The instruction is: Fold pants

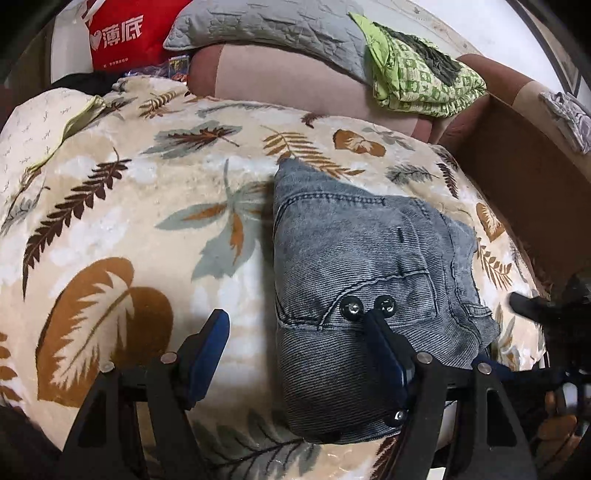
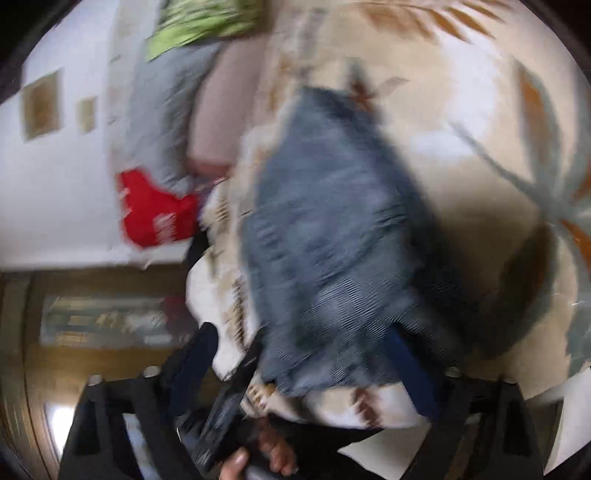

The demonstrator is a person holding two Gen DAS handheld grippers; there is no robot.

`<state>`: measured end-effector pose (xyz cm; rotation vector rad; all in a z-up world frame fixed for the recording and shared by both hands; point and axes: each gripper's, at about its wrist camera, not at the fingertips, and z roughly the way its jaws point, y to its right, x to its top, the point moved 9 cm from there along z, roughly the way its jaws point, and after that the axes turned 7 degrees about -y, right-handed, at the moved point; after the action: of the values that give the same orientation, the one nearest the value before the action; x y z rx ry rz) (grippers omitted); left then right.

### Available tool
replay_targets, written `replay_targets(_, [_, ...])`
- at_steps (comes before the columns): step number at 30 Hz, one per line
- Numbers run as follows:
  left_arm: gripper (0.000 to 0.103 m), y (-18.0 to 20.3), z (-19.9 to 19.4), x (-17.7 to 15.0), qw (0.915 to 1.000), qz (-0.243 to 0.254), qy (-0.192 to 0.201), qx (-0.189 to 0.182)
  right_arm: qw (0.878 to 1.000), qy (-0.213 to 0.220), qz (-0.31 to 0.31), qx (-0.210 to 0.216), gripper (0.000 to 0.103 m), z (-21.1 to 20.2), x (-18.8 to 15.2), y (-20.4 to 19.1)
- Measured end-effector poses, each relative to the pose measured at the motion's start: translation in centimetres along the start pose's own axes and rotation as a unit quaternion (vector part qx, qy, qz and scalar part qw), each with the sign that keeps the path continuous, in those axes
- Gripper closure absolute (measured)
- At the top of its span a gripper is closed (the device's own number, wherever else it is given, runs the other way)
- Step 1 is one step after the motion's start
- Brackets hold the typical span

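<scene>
The grey-blue denim pants (image 1: 362, 280) lie folded into a compact bundle on the leaf-patterned blanket (image 1: 140, 206). My left gripper (image 1: 299, 317) is open just above the bundle's near left edge; its right finger (image 1: 384, 343) rests over the denim by the pocket rivets, its left finger (image 1: 207, 350) over bare blanket. The right wrist view is motion-blurred: the pants (image 2: 332, 229) fill its centre and my right gripper (image 2: 299, 343) is open with the bundle's near end between its fingers, not clamped.
A grey quilted pillow (image 1: 273, 26), a green patterned cloth (image 1: 417, 74) and a red bag (image 1: 125, 33) lie at the back. A brown cardboard box (image 1: 524, 173) stands at the right edge. A hand (image 2: 273, 454) shows below the right gripper.
</scene>
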<state>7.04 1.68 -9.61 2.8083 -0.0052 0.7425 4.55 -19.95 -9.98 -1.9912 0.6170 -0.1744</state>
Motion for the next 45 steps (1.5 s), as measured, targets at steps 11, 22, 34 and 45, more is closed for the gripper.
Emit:
replay_targets(11, [0.026,-0.3,0.9,-0.2,1.0000,-0.004,-0.006,-0.004,0.997,0.032,-0.020,-0.062,0.099,-0.1,1.8,1.1])
replay_targets(22, [0.025,-0.7,-2.6,1.9,0.9991,-0.022,0.035,0.000,0.986,0.078,-0.121,-0.085,0.099,-3.0,-2.0,-4.5])
replay_targets(34, [0.025,2.6,1.9,-0.7,0.9928,0.091,-0.027,0.073,0.983,0.021,-0.103,-0.150,0.095,-2.3,-1.6,2.2])
replay_targets(45, [0.025,2.6,1.9,-0.9,0.9939,0.089,-0.018,0.063,0.977,0.043,-0.178,-0.106,0.090,-0.4,-0.1,-5.7])
